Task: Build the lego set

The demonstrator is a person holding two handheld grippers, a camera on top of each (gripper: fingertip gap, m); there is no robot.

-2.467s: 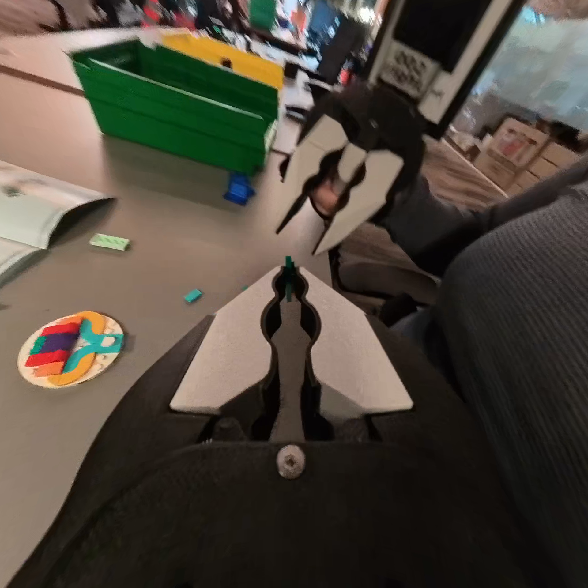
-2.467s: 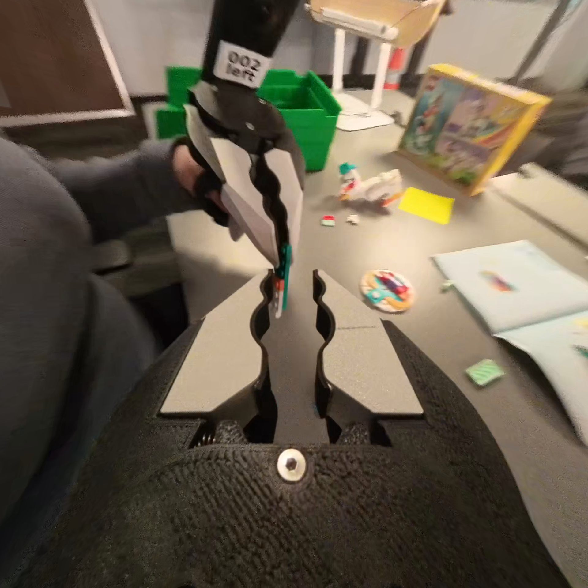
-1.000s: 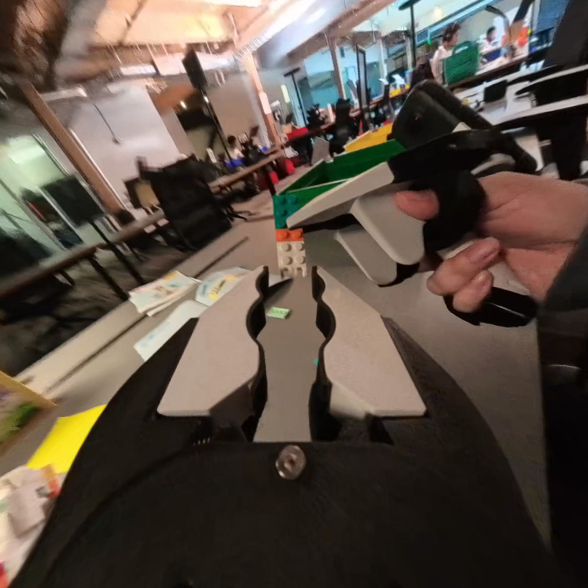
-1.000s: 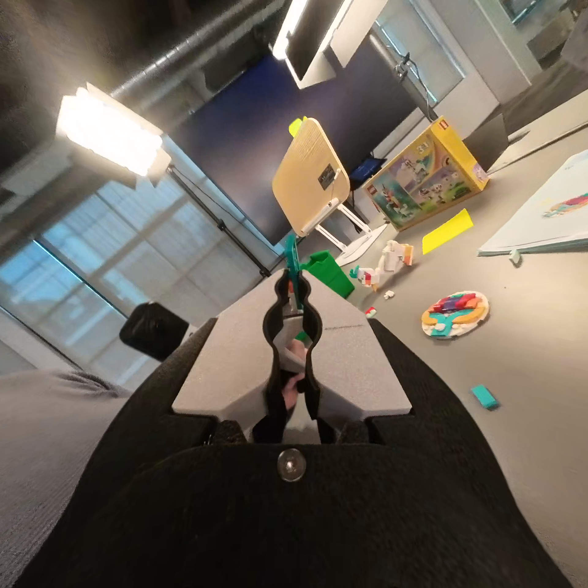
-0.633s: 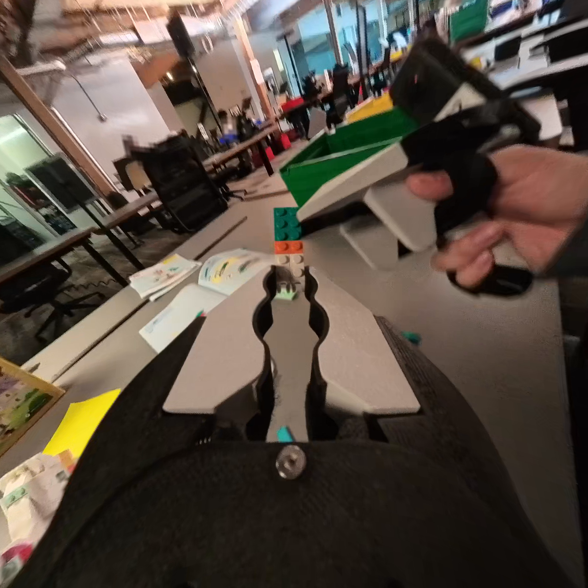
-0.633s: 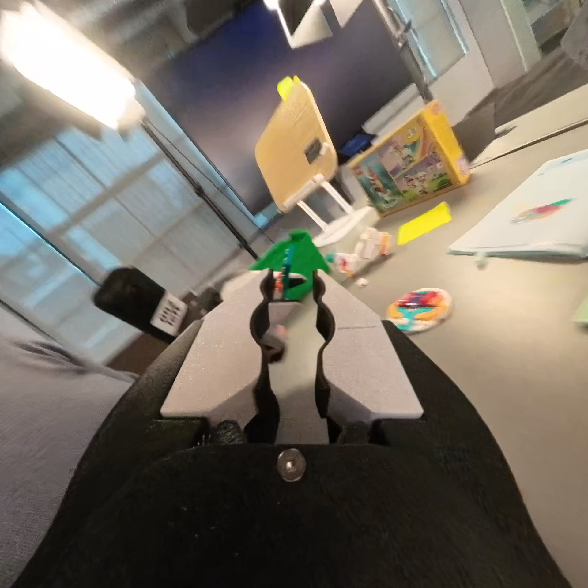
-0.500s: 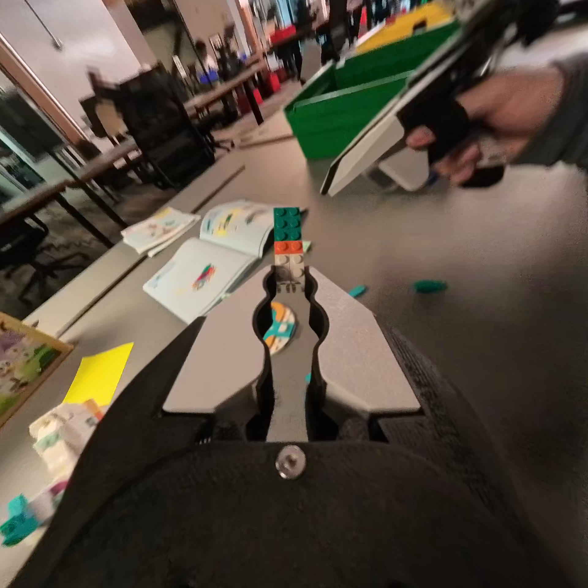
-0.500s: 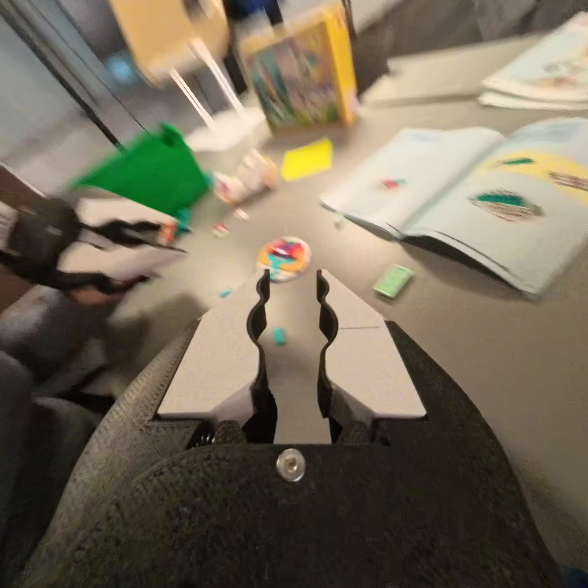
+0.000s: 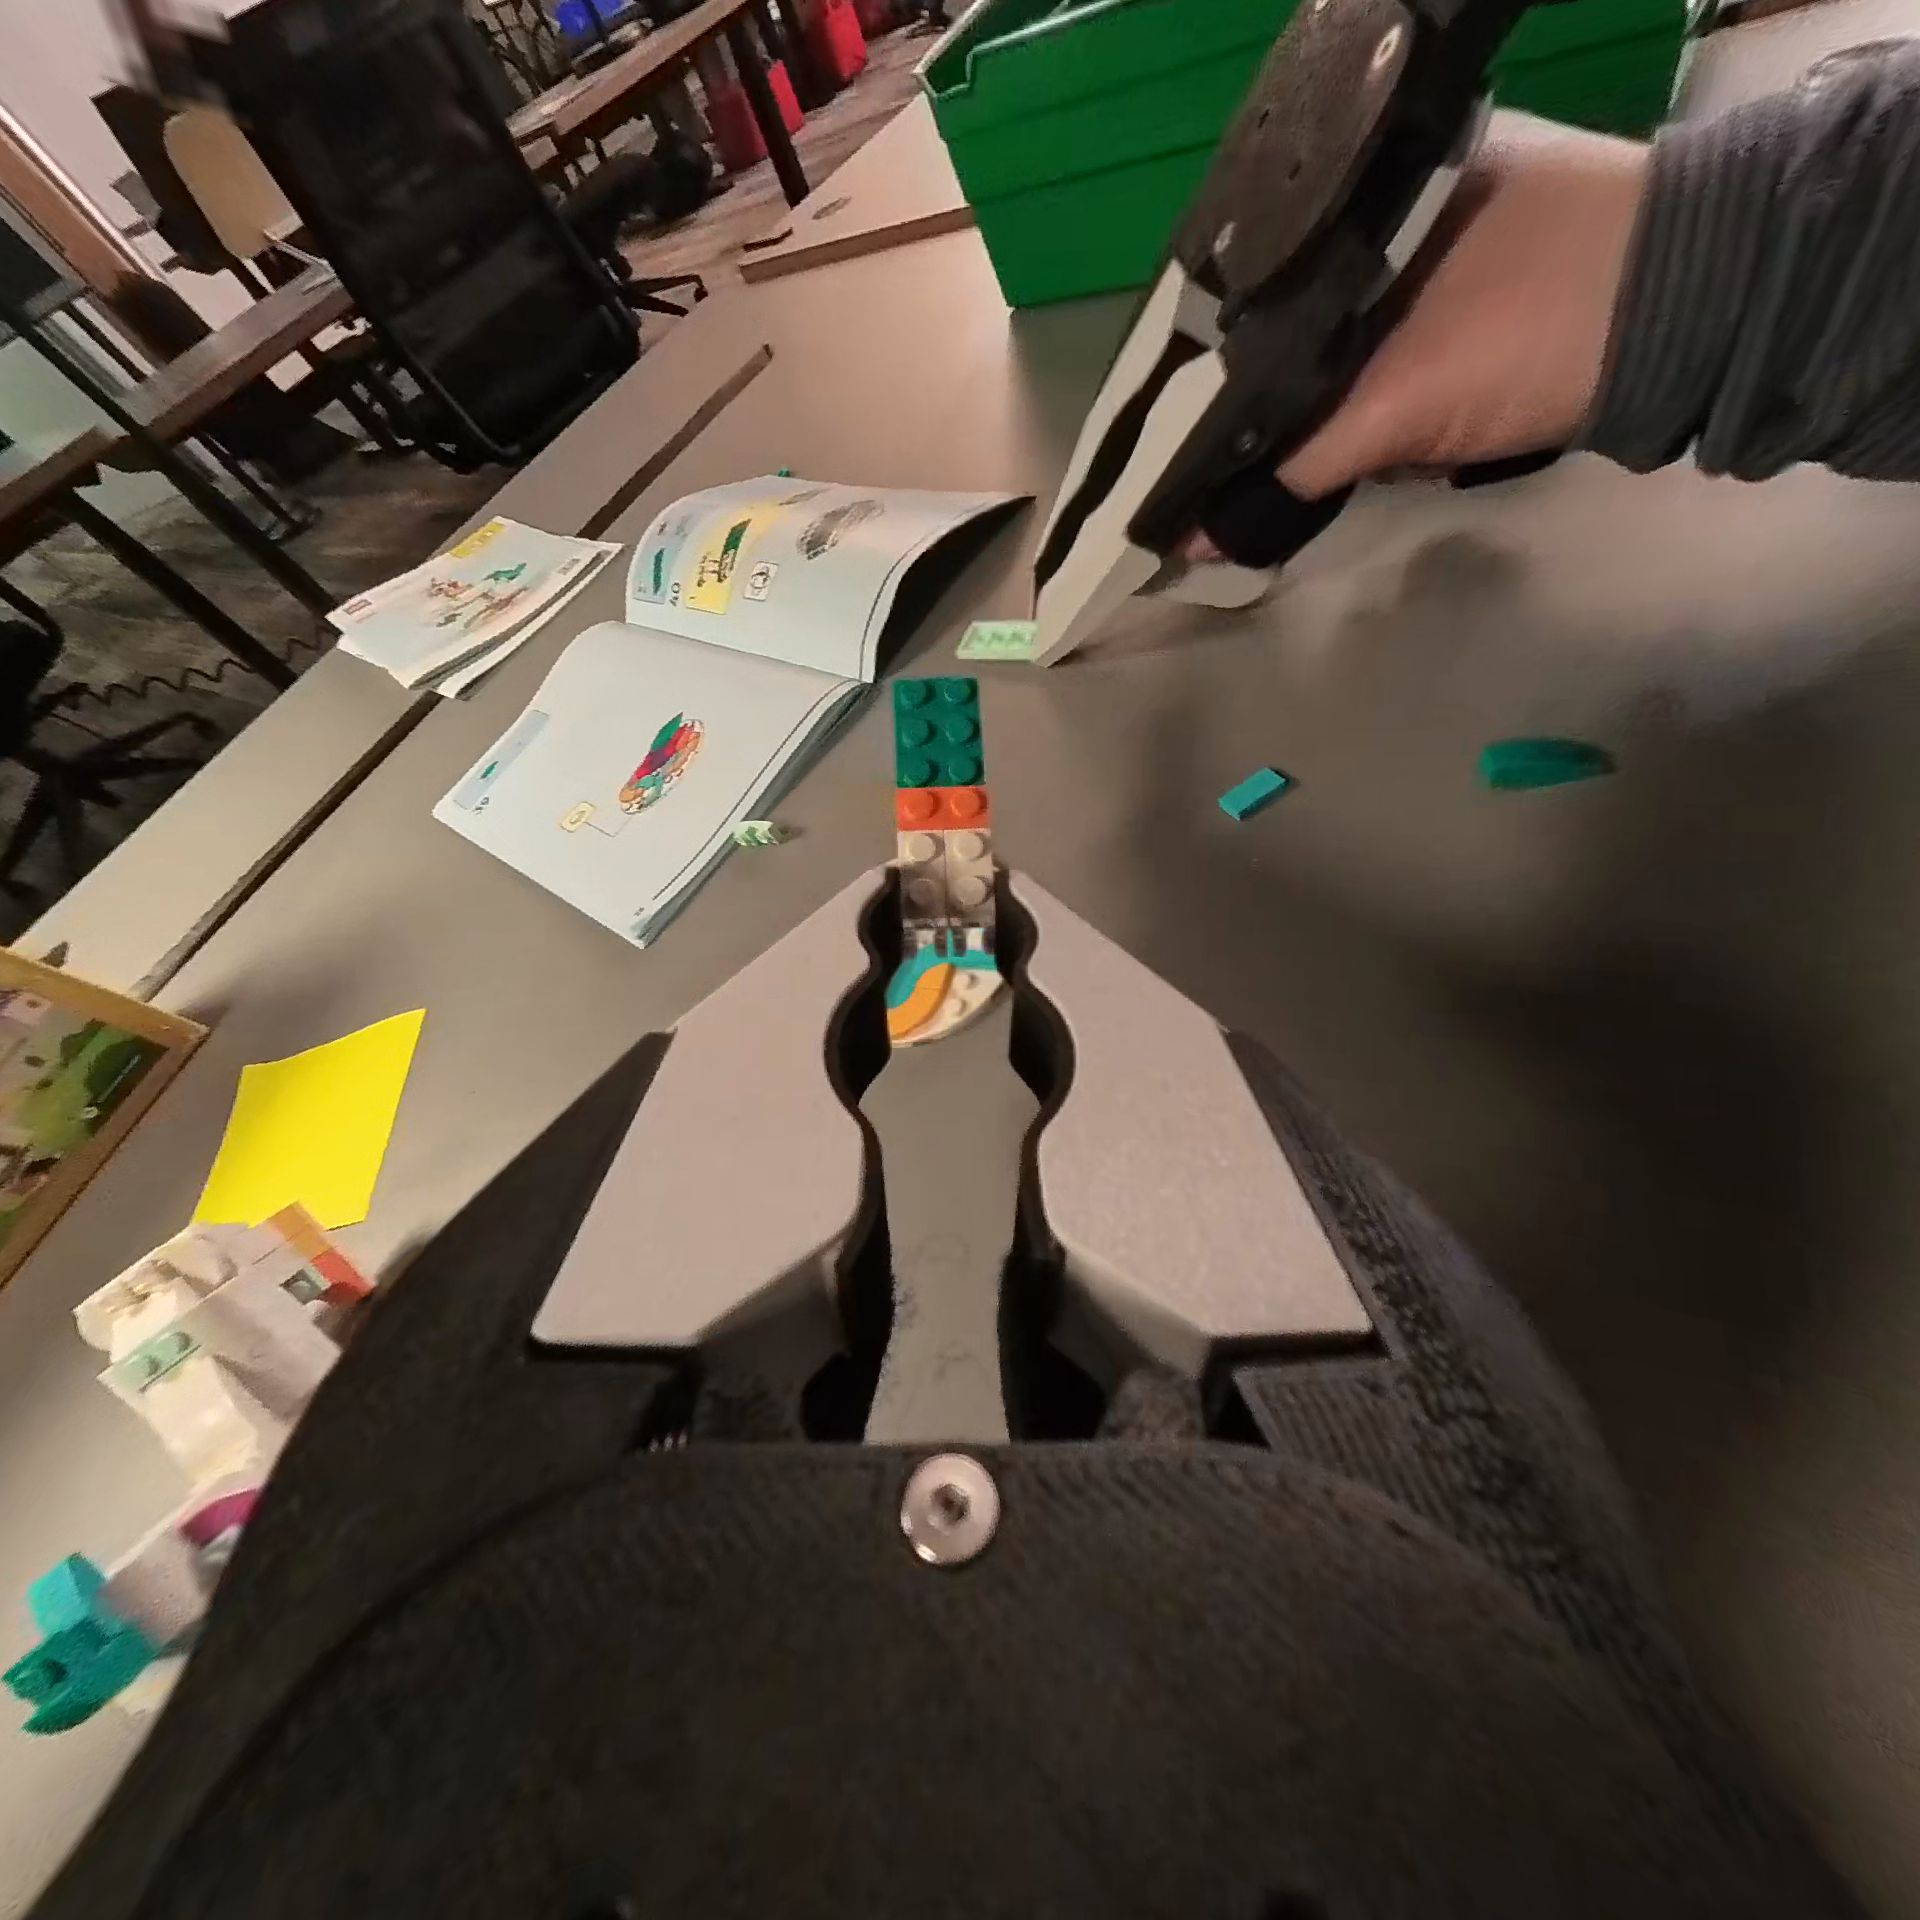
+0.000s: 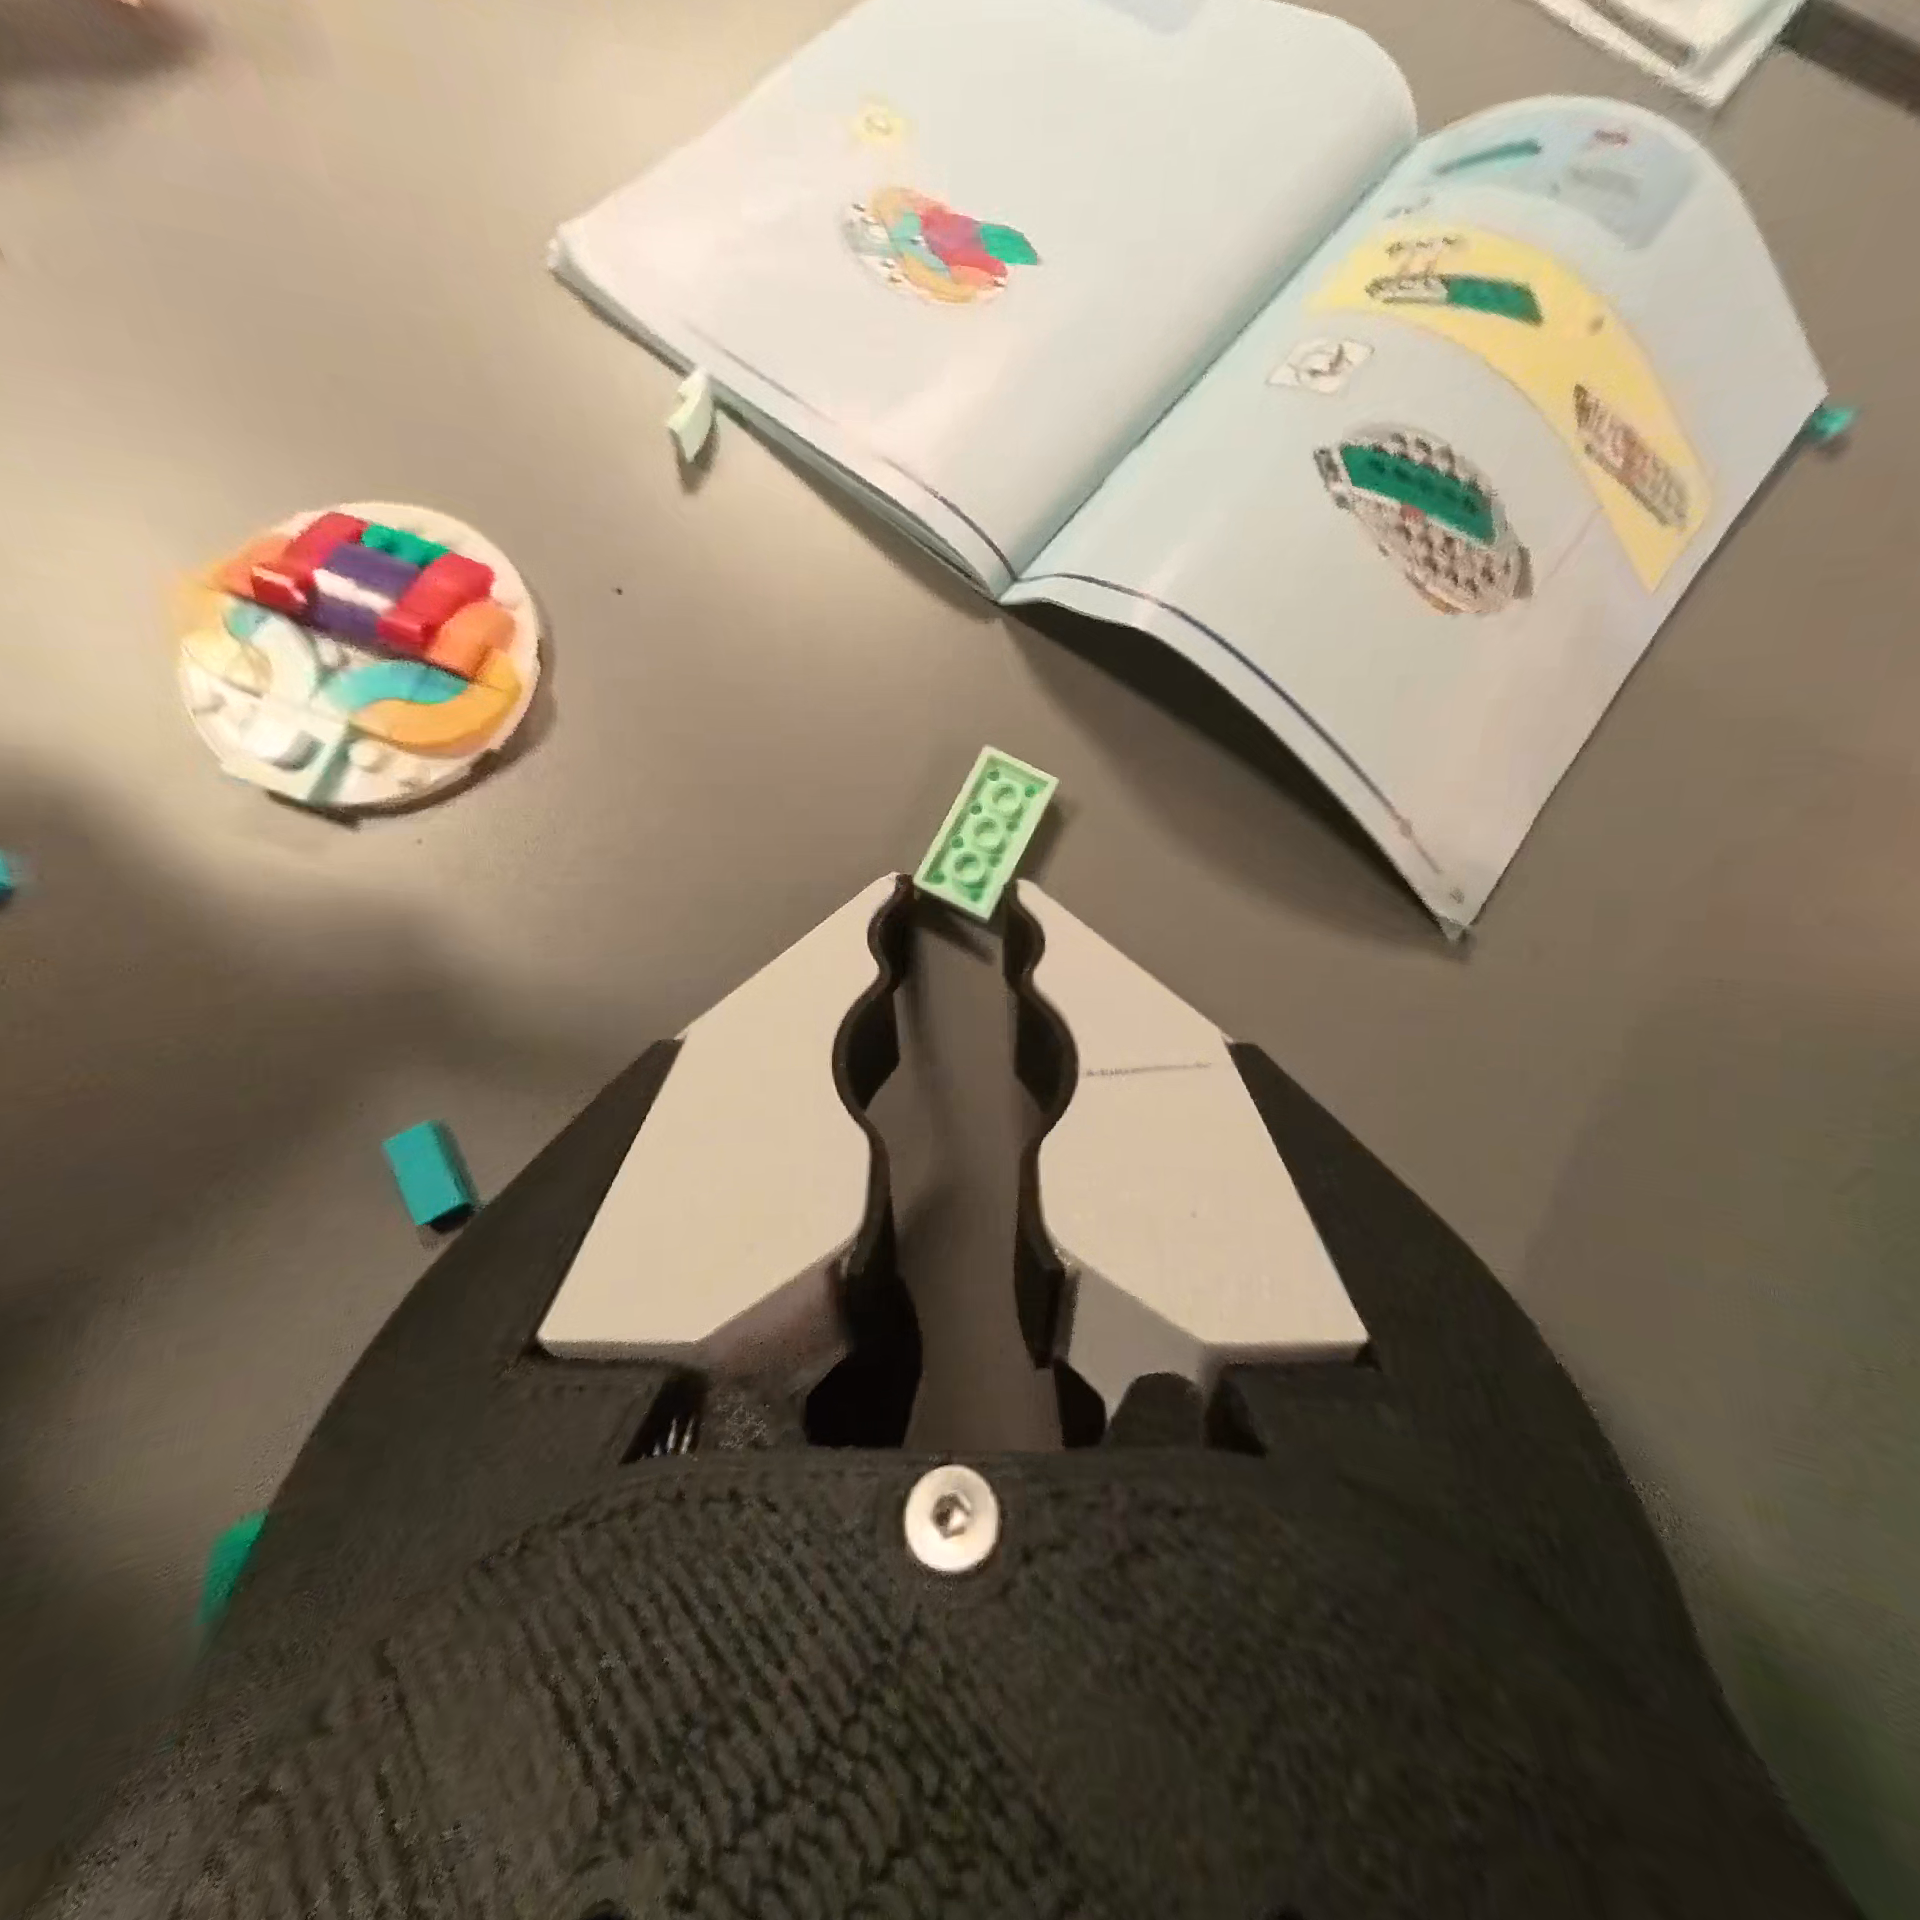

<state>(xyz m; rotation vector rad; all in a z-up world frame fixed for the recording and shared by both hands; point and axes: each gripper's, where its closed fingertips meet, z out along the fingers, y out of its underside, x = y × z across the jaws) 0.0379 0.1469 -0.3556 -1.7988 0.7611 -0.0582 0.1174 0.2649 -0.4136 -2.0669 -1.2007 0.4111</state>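
Note:
My left gripper (image 9: 945,896) is shut on the grey end of a brick strip (image 9: 940,764), teal, orange and grey, held above the table. The round plate build (image 9: 935,1003) shows between its fingers, below the strip. In the right wrist view that round plate (image 10: 358,665) carries red, purple and orange bricks. My right gripper (image 10: 956,896) is open, low over the table, with a light green plate (image 10: 985,833) lying at its fingertips. The left wrist view shows the right gripper (image 9: 1101,582) pointing down at that green plate (image 9: 1000,637).
An open instruction booklet (image 10: 1195,416) lies beyond the green plate. Loose teal pieces (image 9: 1252,793) (image 9: 1543,762) lie to the right. A green bin (image 9: 1143,125) stands at the back. A yellow paper (image 9: 312,1122), a white build (image 9: 208,1340) and a box (image 9: 62,1081) are at the left. My right fingertips sit around 15 cm from my left ones.
The strip passed from my right gripper back to my left. My right gripper opened, swung down to the table and now sits at the light green plate. My left gripper tilted down towards the round plate.

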